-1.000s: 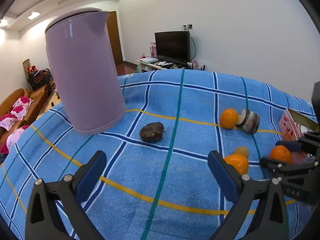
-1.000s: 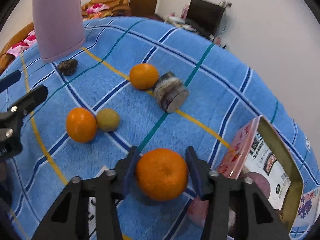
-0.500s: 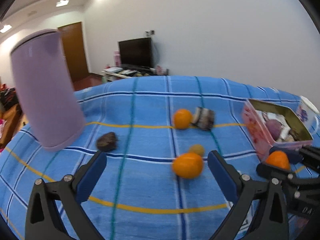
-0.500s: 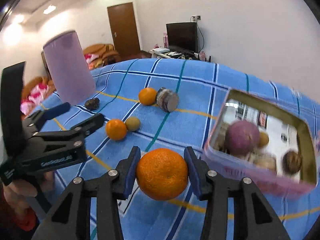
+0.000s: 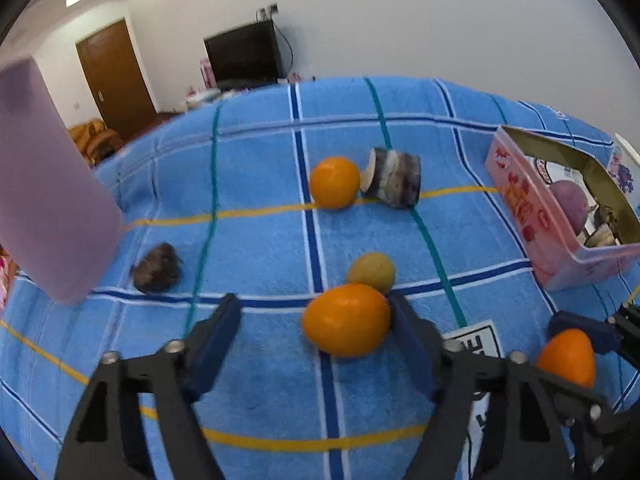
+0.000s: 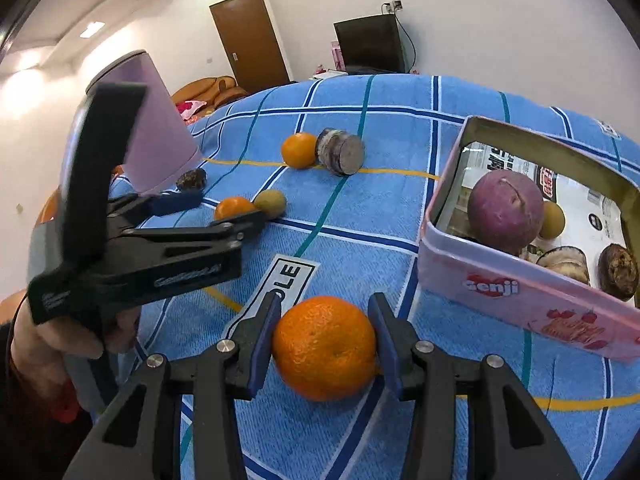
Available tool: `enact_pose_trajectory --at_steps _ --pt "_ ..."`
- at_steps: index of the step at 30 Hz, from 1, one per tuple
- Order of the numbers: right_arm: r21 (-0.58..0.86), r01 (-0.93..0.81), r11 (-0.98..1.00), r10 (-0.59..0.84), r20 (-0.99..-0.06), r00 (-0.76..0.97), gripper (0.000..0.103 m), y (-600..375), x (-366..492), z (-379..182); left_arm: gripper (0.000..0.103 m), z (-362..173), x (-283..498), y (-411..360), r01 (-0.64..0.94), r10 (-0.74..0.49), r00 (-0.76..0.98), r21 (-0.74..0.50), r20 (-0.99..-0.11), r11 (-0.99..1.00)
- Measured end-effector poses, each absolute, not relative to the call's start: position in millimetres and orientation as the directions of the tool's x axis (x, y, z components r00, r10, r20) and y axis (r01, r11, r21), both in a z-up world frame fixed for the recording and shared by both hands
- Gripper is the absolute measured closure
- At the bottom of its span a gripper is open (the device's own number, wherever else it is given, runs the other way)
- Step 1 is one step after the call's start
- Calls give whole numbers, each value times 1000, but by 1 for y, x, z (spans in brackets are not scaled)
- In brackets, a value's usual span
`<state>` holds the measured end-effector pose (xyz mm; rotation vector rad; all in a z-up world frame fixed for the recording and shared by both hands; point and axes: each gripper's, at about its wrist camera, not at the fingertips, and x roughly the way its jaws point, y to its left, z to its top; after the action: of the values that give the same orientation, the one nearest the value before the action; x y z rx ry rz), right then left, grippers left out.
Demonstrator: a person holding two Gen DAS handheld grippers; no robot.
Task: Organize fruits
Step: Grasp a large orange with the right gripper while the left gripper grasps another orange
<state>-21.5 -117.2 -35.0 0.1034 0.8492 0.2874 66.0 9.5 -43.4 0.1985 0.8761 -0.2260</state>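
My right gripper (image 6: 324, 344) is shut on an orange (image 6: 325, 347), held just left of the pink tin (image 6: 520, 296); it also shows in the left wrist view (image 5: 566, 356). The tin holds a purple fruit (image 6: 505, 210) and several smaller pieces. My left gripper (image 5: 316, 328) is open around a second orange (image 5: 346, 319) on the blue cloth; its right finger touches the fruit. A small green-yellow fruit (image 5: 372, 273) lies just behind. A third orange (image 5: 334, 182) sits farther back beside a cut dark-skinned chunk (image 5: 394, 180). A dark brown fruit (image 5: 157, 267) lies left.
A tall lilac kettle (image 5: 44, 204) stands at the left on the blue checked cloth (image 5: 256, 168). A white label (image 6: 286, 280) is sewn to the cloth near the front. A TV and a brown door are far behind.
My left gripper moved forward and down until its fingers straddle the second orange. My right gripper, still holding its orange, came closer to the pink tin.
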Motion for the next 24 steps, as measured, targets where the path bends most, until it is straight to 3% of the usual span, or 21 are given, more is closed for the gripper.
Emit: enact_pose_trajectory --at_steps 3,5,10,18,24 --pt "207 -213 955 296 -726 621 54 -118 -20 -36 53 -44 69 17 271 -168 596 -1 -786 963" --pt "216 -216 952 304 -726 617 54 -118 -17 -39 58 -44 69 20 264 -181 594 -23 -784 964" --pt "215 -246 945 322 -743 587 53 -115 -16 -43 59 -39 66 31 242 -208 610 -71 -764 968" --pt "87 -260 962 233 -755 612 54 -99 -23 -41 59 -29 56 64 126 -193 693 -147 -694 981" --pt "195 -219 956 293 -613 734 54 -131 -32 -15 59 -9 38 57 103 -125 795 -71 -594 992"
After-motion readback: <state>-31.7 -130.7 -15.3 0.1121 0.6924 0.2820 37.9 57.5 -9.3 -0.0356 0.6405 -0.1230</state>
